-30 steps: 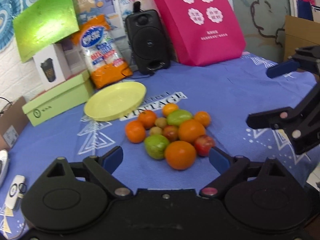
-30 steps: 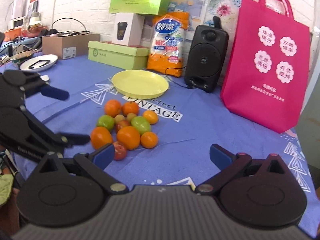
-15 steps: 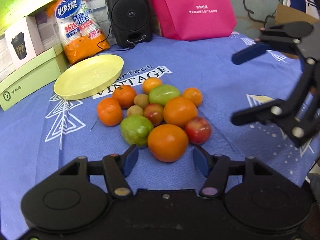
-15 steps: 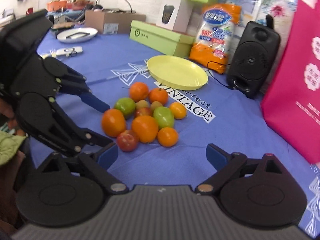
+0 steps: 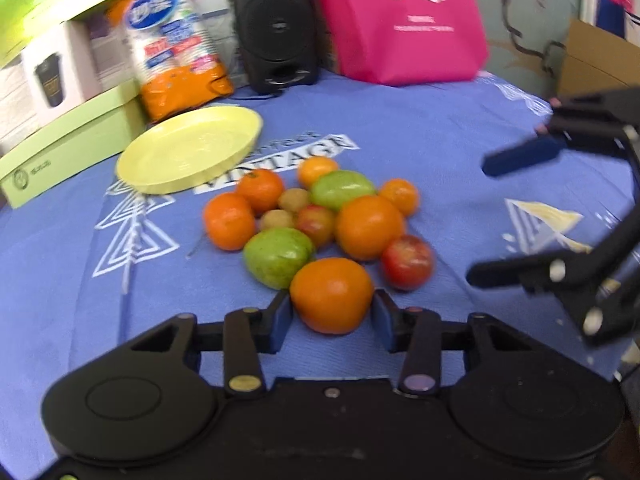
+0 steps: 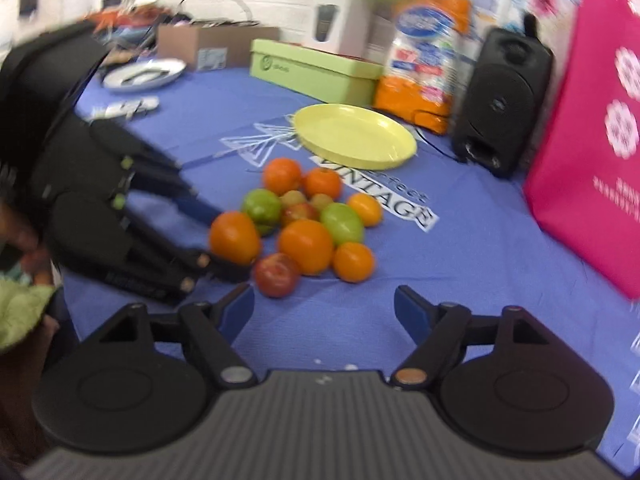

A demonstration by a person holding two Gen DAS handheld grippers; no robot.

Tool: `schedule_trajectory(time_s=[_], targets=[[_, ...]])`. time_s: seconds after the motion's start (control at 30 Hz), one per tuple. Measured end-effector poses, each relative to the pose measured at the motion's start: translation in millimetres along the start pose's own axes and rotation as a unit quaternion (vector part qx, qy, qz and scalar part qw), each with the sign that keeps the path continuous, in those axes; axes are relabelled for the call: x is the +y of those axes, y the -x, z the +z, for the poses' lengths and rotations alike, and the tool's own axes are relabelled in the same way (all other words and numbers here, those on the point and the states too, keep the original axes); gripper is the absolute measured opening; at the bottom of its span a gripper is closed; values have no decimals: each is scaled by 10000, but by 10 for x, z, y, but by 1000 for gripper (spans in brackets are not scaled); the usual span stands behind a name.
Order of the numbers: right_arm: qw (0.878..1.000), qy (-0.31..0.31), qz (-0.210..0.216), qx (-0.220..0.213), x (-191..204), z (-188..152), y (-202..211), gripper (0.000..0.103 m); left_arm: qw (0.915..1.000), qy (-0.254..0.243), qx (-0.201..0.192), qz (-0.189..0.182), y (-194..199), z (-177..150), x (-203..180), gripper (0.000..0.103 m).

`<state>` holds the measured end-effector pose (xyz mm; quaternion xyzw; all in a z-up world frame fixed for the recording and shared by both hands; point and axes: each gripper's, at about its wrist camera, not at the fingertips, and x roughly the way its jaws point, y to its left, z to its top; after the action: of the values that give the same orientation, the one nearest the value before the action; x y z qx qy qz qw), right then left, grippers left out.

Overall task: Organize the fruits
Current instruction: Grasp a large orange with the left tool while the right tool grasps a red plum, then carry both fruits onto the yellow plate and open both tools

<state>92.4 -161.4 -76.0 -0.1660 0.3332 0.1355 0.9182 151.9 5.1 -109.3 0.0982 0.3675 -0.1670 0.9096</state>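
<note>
A pile of oranges, green fruits, red apples and small brown fruits lies on the blue cloth. A yellow plate (image 5: 188, 148) sits empty behind it, also in the right wrist view (image 6: 354, 136). My left gripper (image 5: 332, 316) has its pads on both sides of the nearest big orange (image 5: 330, 294), touching or nearly so; the right wrist view shows that orange (image 6: 234, 238) between the left fingers. My right gripper (image 6: 324, 314) is open and empty, just in front of a red apple (image 6: 276, 274); it also shows in the left wrist view (image 5: 500, 216).
A black speaker (image 5: 274, 24), a pink bag (image 5: 400, 20), an orange packet (image 5: 176, 36) and a green box (image 5: 68, 140) line the back. A white dish (image 6: 144, 74) and a cardboard box (image 6: 212, 46) stand far left.
My left gripper has moved forward to the nearest orange and its jaws have narrowed around it. My right gripper has come closer to the pile and stays open.
</note>
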Motion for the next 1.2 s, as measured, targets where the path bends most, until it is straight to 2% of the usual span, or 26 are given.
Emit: schedule_trajectory(time_s=[0.03, 0.1, 0.23, 0.37, 0.5, 0.63, 0.73, 0.77, 0.83, 1.0, 1.2], targets=[[9999, 88, -82, 32, 47, 3, -40, 68, 10000, 8, -11, 52, 2, 14, 19, 42], [9998, 44, -139, 130, 85, 6, -139, 46, 10000, -8, -14, 6, 13, 32, 40, 42], [9996, -193, 56, 204, 134, 40, -296, 45, 10000, -29, 57, 55, 16, 5, 111, 42], [9996, -125, 169, 207, 282, 89, -385, 55, 9998, 80, 47, 175, 75, -44, 203, 42], [9995, -69, 292, 98, 423, 137, -431, 55, 9993, 197, 38, 301, 124, -79, 287, 42], [9998, 7, 210, 47, 537, 176, -544, 53, 9988, 246, 38, 414, 169, -101, 347, 42], [9998, 16, 179, -18, 566, 216, -612, 47, 9988, 248, 58, 422, 182, -111, 374, 42], [9999, 42, 153, -36, 579, 227, -631, 44, 9988, 246, 53, 408, 190, -114, 380, 42], [9998, 85, 147, -47, 594, 252, -663, 31, 9989, 236, 41, 391, 201, -118, 400, 42], [9999, 80, 122, -33, 567, 305, -715, 31, 9985, 317, 39, 437, 218, -129, 450, 42], [9999, -93, 64, -68, 528, 230, -572, 30, 9984, 367, -38, 427, 233, -156, 408, 42]])
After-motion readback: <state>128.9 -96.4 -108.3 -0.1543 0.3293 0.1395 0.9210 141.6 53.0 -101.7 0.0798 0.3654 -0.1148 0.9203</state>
